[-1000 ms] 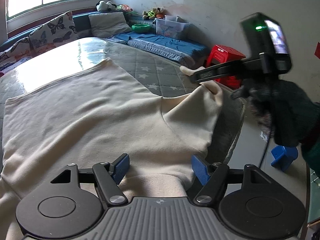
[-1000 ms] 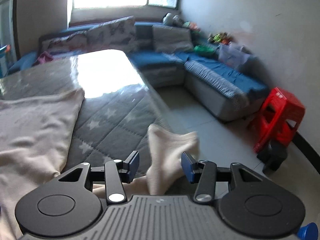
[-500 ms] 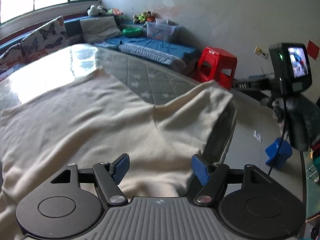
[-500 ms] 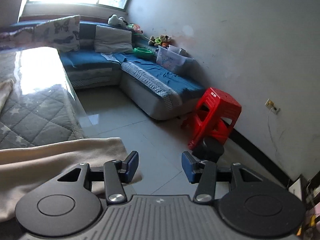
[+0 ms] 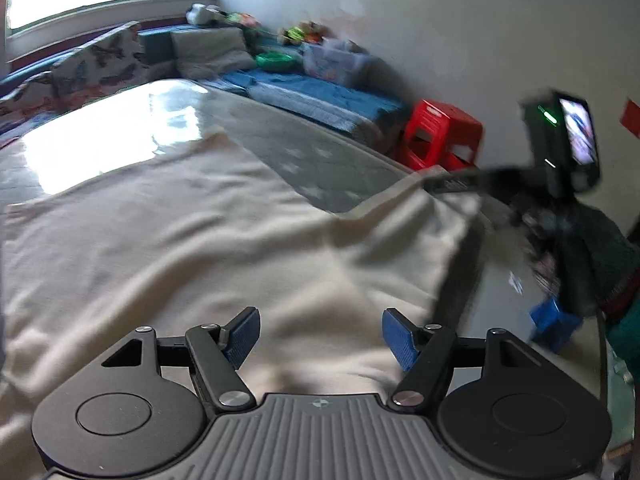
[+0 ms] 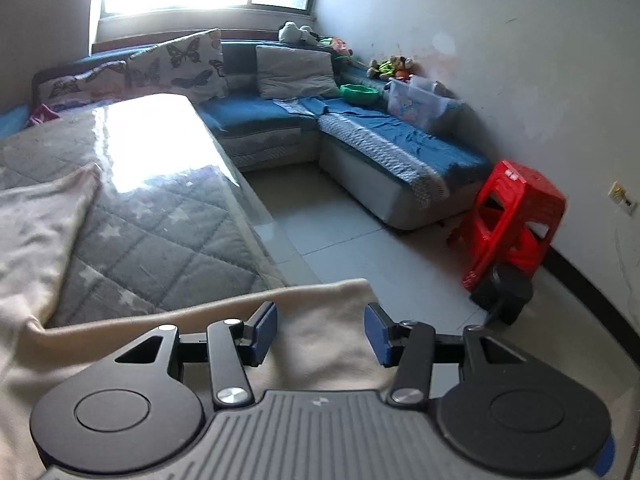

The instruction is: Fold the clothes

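A cream garment [image 5: 192, 240] lies spread on the table with the grey quilted cover [image 5: 320, 160]. Its sleeve end [image 5: 436, 208] reaches the table's right edge. My left gripper [image 5: 320, 334] is open just above the garment's near edge, holding nothing. My right gripper [image 6: 320, 332] is open with the sleeve end [image 6: 320, 312] lying between and under its blue pads. In the left wrist view the right gripper [image 5: 440, 184] sits at the sleeve end, blurred. The garment's body [image 6: 36, 220] shows at the left of the right wrist view.
The table's right edge [image 6: 256, 232] drops to a tiled floor. A blue sofa [image 6: 380, 140] with cushions and toys runs along the wall. A red plastic stool [image 6: 516, 216] stands by the wall. A small blue stool [image 5: 554, 322] sits on the floor.
My right gripper let the sleeve go, swung out over the floor, then came back over the sleeve end. The left gripper stayed open over the near edge.
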